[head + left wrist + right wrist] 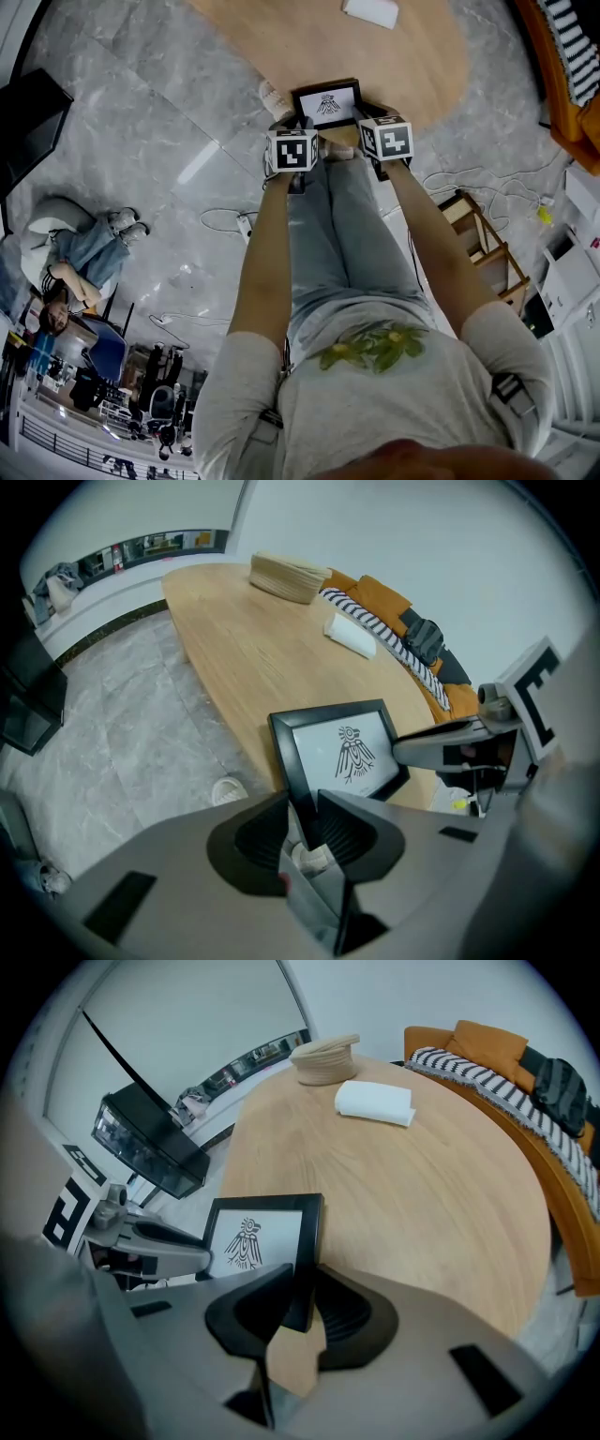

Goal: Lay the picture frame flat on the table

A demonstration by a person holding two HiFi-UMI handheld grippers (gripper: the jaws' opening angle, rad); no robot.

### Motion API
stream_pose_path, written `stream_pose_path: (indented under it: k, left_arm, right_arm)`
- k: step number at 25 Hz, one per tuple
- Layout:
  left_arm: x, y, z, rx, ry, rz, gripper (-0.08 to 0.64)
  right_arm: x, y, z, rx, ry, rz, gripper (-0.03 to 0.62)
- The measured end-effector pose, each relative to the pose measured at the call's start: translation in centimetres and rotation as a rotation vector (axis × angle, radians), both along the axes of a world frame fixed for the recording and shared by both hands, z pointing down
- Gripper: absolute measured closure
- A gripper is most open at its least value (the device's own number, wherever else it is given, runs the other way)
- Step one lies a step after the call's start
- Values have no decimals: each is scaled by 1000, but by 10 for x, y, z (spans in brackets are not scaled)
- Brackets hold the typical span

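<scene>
Oval wooden table [328,47]; grey marble floor [141,122]; orange sofa [483,1040]

grey tee [394,403], green leaf print [373,345], jeans [345,225].

The left tongs [303,805] pinch the left rail of the black picture frame [342,752] (bird print showing) at the near edge of the bench [253,639].
</scene>
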State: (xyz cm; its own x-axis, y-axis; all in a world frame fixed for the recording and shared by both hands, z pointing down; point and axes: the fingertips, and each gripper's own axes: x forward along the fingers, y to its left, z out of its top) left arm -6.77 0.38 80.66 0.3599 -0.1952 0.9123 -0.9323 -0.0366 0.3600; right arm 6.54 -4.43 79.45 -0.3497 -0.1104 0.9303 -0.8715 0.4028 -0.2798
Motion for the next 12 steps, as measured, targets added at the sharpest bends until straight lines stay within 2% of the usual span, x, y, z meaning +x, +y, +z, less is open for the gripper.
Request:
stream_pose_path:
  k: [12]
  left_arm:
    - [-2, -2, 3, -10, 36, -32, 448]
  right_arm:
    - [-2, -2, 9, 1, 6, -1, 511]
